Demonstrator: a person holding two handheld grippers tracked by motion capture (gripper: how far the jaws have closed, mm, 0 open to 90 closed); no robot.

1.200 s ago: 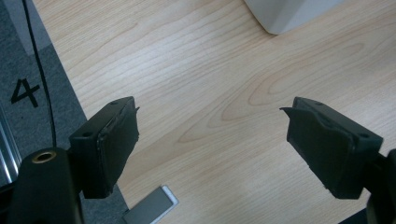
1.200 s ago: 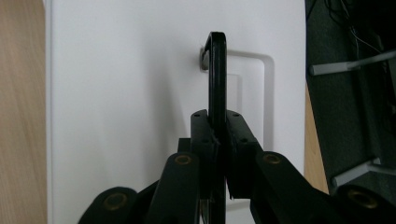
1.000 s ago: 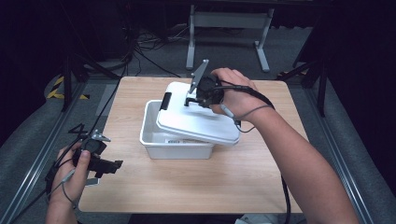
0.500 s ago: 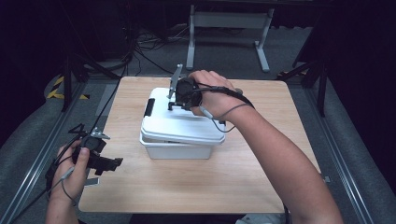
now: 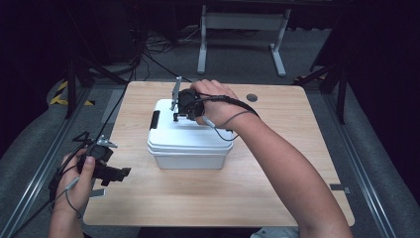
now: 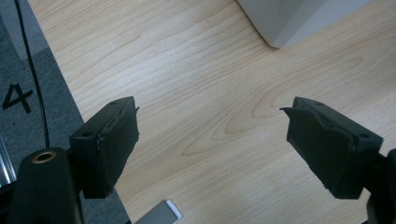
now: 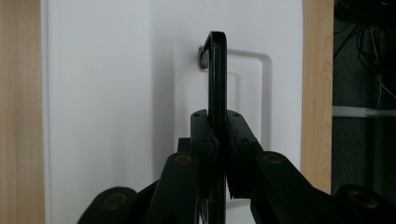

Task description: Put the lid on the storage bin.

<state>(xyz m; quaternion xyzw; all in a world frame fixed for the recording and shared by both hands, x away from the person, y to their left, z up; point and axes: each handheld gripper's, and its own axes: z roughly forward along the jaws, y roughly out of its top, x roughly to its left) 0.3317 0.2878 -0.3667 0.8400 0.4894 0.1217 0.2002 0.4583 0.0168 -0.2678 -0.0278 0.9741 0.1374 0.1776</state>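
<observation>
A wooden table with a pale grain and rounded corners carries everything. Near its middle, a little to the left and toward the far side, stands a white plastic box with its lid closed flat on top; a black latch shows at the lid's left end. A small dark round hole sits in the tabletop near the far edge, right of the box. A small grey tab lies at the near left edge. The table stands on grey carpet floor.
</observation>
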